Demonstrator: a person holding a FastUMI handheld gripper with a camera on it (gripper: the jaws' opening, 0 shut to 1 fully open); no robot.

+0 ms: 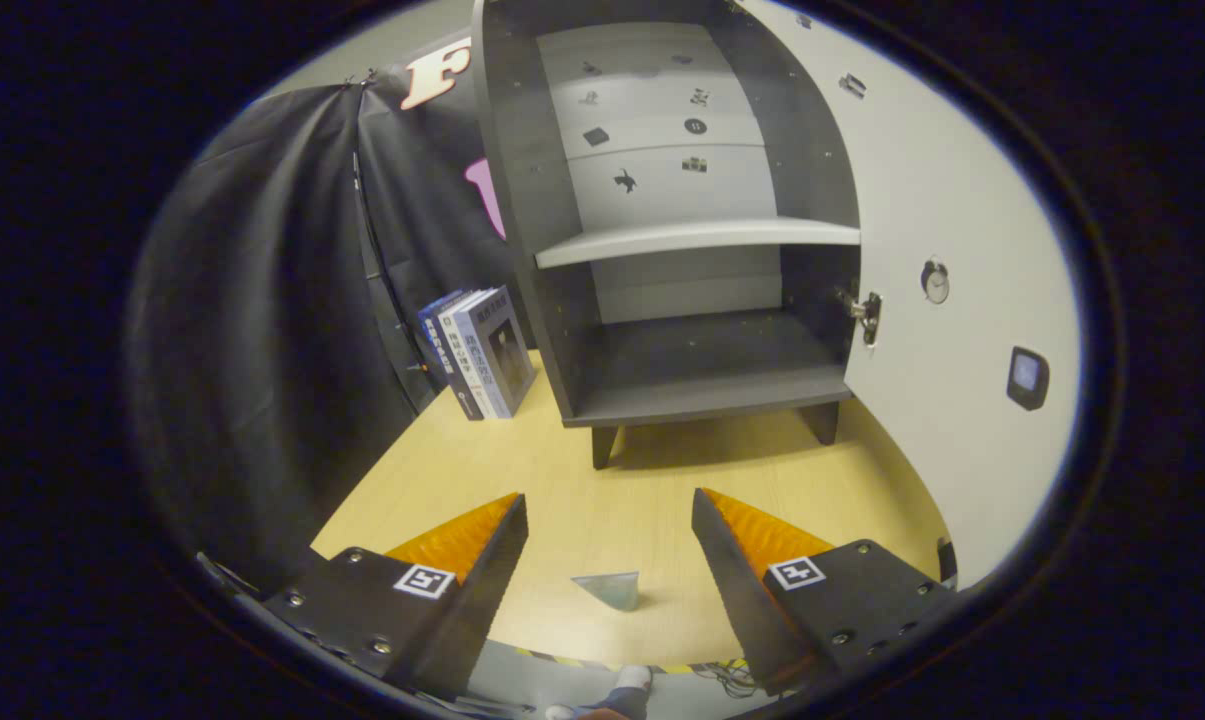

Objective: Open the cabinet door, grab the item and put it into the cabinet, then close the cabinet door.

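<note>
The tongs (610, 505) gape wide, holding nothing; a small, seemingly translucent wedge (612, 589) lies between them near the bench's (602, 480) front edge.

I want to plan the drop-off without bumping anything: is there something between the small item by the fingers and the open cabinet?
Nothing visible does. The small item lies on the table between the open gripper fingers; bare tabletop runs to the cabinet, whose door is swung open. The books stand off to the cabinet's side.

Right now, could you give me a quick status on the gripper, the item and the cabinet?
Gripper open, holding nothing. Small wedge-shaped item on table, between the fingers. Cabinet door open, lower shelf bare; nothing between item and cabinet.
</note>
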